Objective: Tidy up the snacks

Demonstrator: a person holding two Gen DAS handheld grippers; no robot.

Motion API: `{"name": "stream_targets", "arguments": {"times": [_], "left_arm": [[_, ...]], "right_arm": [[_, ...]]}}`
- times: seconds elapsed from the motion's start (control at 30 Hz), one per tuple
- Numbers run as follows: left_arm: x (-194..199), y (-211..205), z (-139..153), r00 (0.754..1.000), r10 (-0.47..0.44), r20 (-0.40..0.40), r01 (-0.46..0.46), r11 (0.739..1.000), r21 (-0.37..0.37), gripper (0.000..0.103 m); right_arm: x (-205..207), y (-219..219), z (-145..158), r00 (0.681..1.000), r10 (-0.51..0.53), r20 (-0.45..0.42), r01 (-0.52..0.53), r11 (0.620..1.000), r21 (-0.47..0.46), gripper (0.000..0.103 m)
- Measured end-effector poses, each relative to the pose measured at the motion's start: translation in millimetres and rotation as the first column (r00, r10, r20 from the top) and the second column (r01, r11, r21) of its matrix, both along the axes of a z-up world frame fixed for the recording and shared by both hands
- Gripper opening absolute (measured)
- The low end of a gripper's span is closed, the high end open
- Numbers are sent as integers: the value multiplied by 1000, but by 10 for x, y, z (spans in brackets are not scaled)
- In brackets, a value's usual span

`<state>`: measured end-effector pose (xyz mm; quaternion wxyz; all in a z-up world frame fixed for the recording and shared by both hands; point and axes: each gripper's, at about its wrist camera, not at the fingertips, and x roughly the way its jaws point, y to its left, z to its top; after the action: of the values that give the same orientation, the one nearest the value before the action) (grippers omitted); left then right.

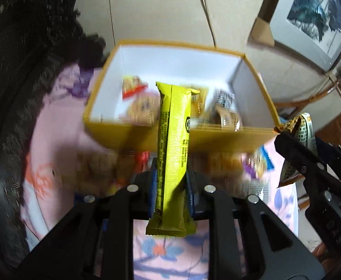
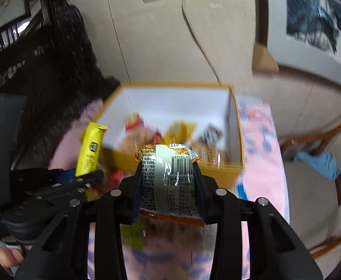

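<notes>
Carrying two snacks toward the yellow box (image 1: pixel 147 137), both grippers look loaded. To do it well: bring each packet fully over the rim before letting go, and release one at a time so the grippers don't collide.

Left wrist view: left gripper (image 1: pixel 170 186) is closed down to the width of a long yellow bar (image 1: pixel 174 144), gripped low on its length, the top end reaching over the box's near wall. Box sits on a pink floral cloth (image 1: pixel 44 126) and already holds several wrapped snacks (image 1: pixel 142 107). More loose snacks lie blurred in front of the box. Right gripper (image 1: pixel 294 154) shows at the right edge, holding its packet.

Right wrist view: right gripper (image 2: pixel 168 179) is clamped partway on a fat orange packet (image 2: pixel 170 175), barcode side up, just short of the box's near wall. Left gripper (image 2: pixel 86 177) with the bar is at left.
</notes>
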<state>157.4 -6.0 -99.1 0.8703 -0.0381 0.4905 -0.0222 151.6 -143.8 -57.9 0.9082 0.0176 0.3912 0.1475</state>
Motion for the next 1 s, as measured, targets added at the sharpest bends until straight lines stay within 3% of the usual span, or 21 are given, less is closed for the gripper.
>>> {"name": "stream_targets", "arguments": {"times": [0.17, 0.47, 0.5, 0.53, 0.57, 0.6, 0.67, 0.83, 0.93, 1.0], "left_arm": [[378, -26, 157, 1000, -5, 19, 5, 1000, 16, 21], [721, -2, 126, 1000, -13, 10, 13, 1000, 17, 22], [758, -2, 125, 1000, -13, 11, 12, 1000, 21, 34], [834, -1, 136, 1000, -13, 15, 12, 999, 30, 51], [902, 6, 149, 1000, -3, 18, 2, 999, 51, 92], [958, 6, 161, 1000, 16, 24, -18, 995, 99, 101], [1028, 34, 226, 998, 28, 63, -37, 989, 143, 101], [865, 261, 243, 993, 91, 69, -98, 989, 108, 101], [573, 458, 121, 990, 133, 39, -135, 990, 48, 101], [327, 613, -5, 985, 170, 14, -170, 985, 6, 101]], "right_arm": [[334, 1, 37, 1000, -11, -8, 11, 1000, 12, 39], [637, -50, 19, 999, -38, -13, 38, 999, 13, 40], [698, -58, 25, 999, -45, -15, 45, 999, 12, 40], [771, -62, 25, 999, -48, -24, 49, 999, 8, 48], [864, -85, 27, 997, -61, -37, 61, 998, 7, 63], [935, -126, 42, 996, -81, -40, 81, 997, 4, 71], [983, -195, 76, 996, -86, -40, 86, 996, 3, 74], [687, -343, 2, 999, -26, -42, 26, 1000, -3, 74], [344, -377, -344, 992, 79, -93, -83, 996, -38, 75], [117, -391, -695, 969, 178, -169, -191, 979, -66, 75]]}}
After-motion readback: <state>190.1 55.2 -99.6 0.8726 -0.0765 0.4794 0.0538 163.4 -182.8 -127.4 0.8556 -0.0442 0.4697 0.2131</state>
